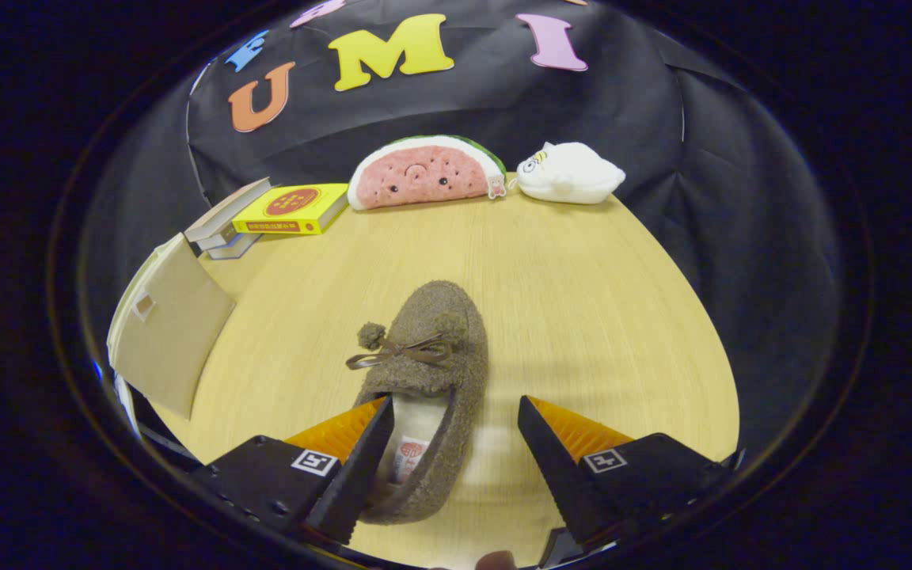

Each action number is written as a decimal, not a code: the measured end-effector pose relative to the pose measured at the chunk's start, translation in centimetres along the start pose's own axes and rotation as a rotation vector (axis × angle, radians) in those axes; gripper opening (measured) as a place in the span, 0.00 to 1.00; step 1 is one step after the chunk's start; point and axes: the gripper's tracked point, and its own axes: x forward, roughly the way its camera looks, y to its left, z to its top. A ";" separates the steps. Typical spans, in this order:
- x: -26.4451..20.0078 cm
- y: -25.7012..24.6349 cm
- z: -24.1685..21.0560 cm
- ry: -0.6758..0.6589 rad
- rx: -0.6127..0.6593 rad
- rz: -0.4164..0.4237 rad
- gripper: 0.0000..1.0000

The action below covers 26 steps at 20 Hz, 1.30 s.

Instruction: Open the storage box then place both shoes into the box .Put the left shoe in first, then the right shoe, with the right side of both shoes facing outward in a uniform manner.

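The gripper (452,412) is spread wide, gripping nothing. The shoe (430,380) lies between its fingers, heel nearest, running straight ahead (box (171,332) off to the left).

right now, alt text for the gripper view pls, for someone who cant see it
The open gripper straddles the heel of a fuzzy brown shoe on a wooden table. A beige storage box stands to the left; books and two plush toys line the far edge.
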 end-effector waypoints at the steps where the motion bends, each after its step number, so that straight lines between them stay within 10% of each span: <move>1: 0.3 0.2 -0.1 0.009 0.028 0.009 0.81; 5: 1.3 0.0 -0.8 0.046 0.090 0.005 0.23; 7: 1.5 -0.6 -0.6 0.032 0.077 -0.032 0.22; 8: 1.2 -0.5 -0.8 0.033 0.080 -0.030 0.02; 18: -4.4 6.1 2.0 0.019 0.246 0.152 0.00; 26: -11.8 22.6 8.2 -0.087 0.242 0.339 0.01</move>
